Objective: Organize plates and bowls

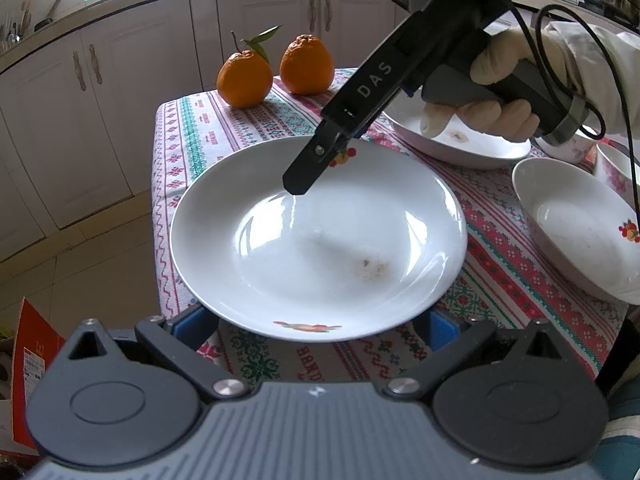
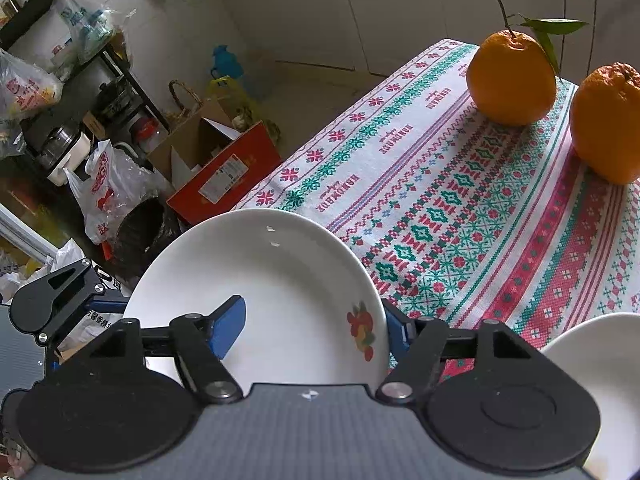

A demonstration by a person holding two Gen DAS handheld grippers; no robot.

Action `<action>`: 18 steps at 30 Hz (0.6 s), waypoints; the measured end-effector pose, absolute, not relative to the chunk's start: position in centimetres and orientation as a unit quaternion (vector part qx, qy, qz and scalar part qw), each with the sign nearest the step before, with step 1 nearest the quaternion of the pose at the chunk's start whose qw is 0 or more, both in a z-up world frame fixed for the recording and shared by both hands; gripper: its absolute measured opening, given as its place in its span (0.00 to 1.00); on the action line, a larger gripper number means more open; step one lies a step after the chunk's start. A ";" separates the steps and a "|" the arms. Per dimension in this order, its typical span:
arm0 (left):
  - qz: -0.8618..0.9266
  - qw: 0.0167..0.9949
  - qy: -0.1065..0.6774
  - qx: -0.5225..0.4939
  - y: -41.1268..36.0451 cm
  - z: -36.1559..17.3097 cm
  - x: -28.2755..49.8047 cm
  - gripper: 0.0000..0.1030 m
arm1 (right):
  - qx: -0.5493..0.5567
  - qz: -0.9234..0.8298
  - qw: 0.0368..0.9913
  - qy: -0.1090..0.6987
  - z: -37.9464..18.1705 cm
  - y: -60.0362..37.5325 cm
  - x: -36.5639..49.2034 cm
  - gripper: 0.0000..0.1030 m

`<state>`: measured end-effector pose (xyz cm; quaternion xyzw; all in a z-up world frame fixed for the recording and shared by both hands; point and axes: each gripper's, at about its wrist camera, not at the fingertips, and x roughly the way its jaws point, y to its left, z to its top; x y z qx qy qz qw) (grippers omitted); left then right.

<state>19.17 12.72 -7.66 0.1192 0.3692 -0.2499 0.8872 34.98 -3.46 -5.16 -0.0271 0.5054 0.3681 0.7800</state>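
While the right gripper stands open astride the far rim of the plate, one blue finger is inside the dish and the other is just outside the rim, beside the fruit decal. Neither pad looks pressed home. The left gripper is spread wide at the plate's near rim, its blue pads tucked partly beneath the edge on either side; whether they bear the plate's weight I cannot tell.

The step in hand seems to be taking hold of this plate. It would go best if the right jaws close squarely on the rim, deep enough that the glazed lip cannot slip, before any lift, keeping the plate level.

Beyond the right gripper lies a second plate, with a bowl to its right, likely stacking spots. Two oranges sit well apart at the far edge of the tablecloth.
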 end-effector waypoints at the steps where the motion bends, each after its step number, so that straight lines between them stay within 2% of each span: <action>1: -0.250 0.888 0.368 0.121 12.7 -7.7 19.1 0.99 | -0.026 0.371 0.778 0.507 -5.1 -3.4 34.9 0.80; 6: -0.243 0.889 0.367 0.126 12.8 -7.4 18.7 0.99 | -0.035 0.375 0.785 0.492 -4.1 -3.1 34.2 0.95; 8: -0.240 0.890 0.366 0.129 12.9 -7.2 18.3 0.99 | -0.041 0.373 0.793 0.480 -3.4 -3.3 33.7 0.99; 18: -0.192 0.911 0.349 0.107 13.1 -4.8 13.2 0.99 | -0.084 0.352 0.837 0.411 1.2 -5.9 26.6 1.00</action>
